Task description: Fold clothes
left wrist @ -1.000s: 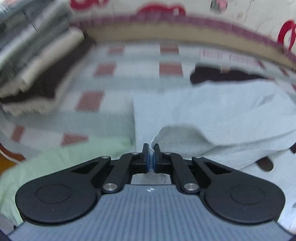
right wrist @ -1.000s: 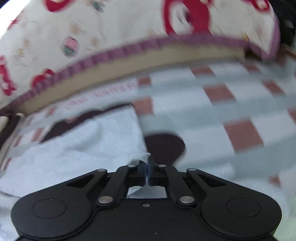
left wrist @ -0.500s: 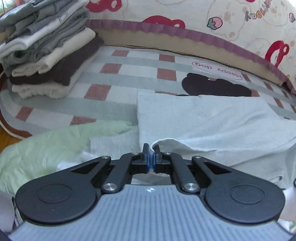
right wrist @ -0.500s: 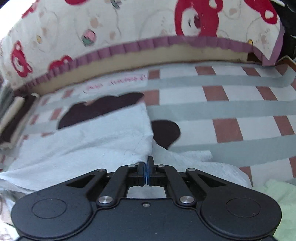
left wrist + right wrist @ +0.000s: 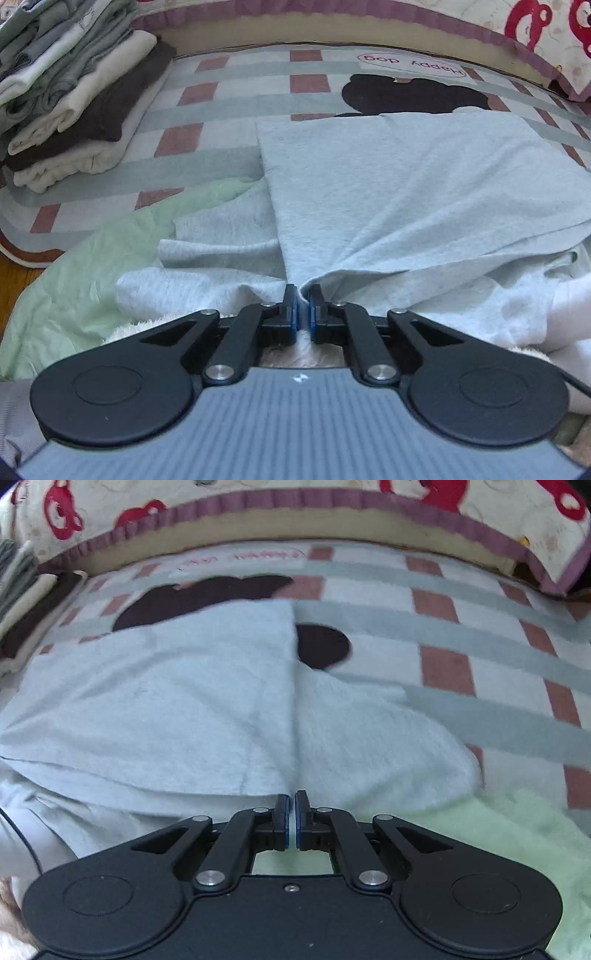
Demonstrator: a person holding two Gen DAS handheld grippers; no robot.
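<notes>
A light grey garment lies on the checked mat, its upper layer folded toward me. My left gripper is at that layer's near left corner; its jaws are opening, a narrow gap shows, and the cloth edge still sits between the tips. In the right wrist view the same garment spreads to the left, with a sleeve bulging out to the right. My right gripper is shut at the folded layer's near right corner, with a thin strip of the cloth between its pads.
A stack of folded clothes stands on the mat's far left. A pale green cloth lies crumpled near me, also seen in the right wrist view. A bear-print cushion borders the far side. Wooden floor shows left.
Both grippers have drawn the folded layer toward the near side and it now lies flatter. The left jaws have parted slightly. The right jaws stay shut.
</notes>
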